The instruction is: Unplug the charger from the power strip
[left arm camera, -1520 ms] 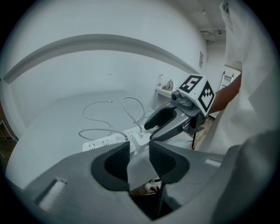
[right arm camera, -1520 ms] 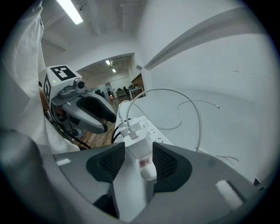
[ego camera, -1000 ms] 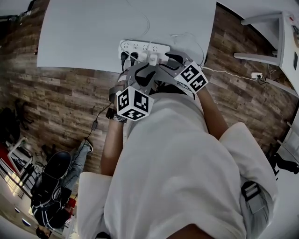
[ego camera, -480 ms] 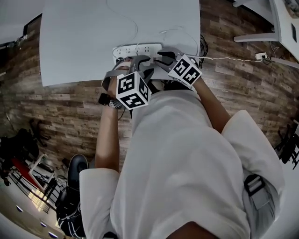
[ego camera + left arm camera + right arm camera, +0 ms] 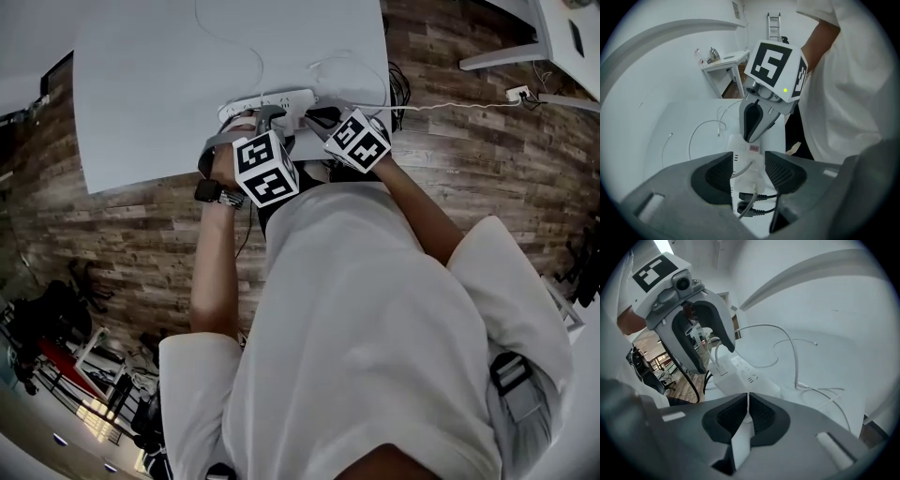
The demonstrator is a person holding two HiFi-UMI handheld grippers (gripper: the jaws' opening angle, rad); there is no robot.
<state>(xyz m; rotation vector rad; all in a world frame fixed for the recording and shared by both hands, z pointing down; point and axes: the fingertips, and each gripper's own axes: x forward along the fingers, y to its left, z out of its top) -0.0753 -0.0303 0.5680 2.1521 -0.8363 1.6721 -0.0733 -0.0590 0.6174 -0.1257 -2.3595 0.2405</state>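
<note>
Pretty sure this is an office-type workroom: wood-plank floor [image 5: 112, 234] all around, my plain white bench [image 5: 169, 94] at 12 o'clock, another white table [image 5: 511, 54] at 2, dark chairs [image 5: 52, 314] bunched at 8, and a ladder [image 5: 774, 26] propped further back.

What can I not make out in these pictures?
Head view: the left gripper, jaws just opening, hides much of the power strip.
Right gripper view: the right gripper, just closing, pinches a white piece, mostly hidden by its pads.
Left gripper view: jaws partly hide the black plugs.
</note>
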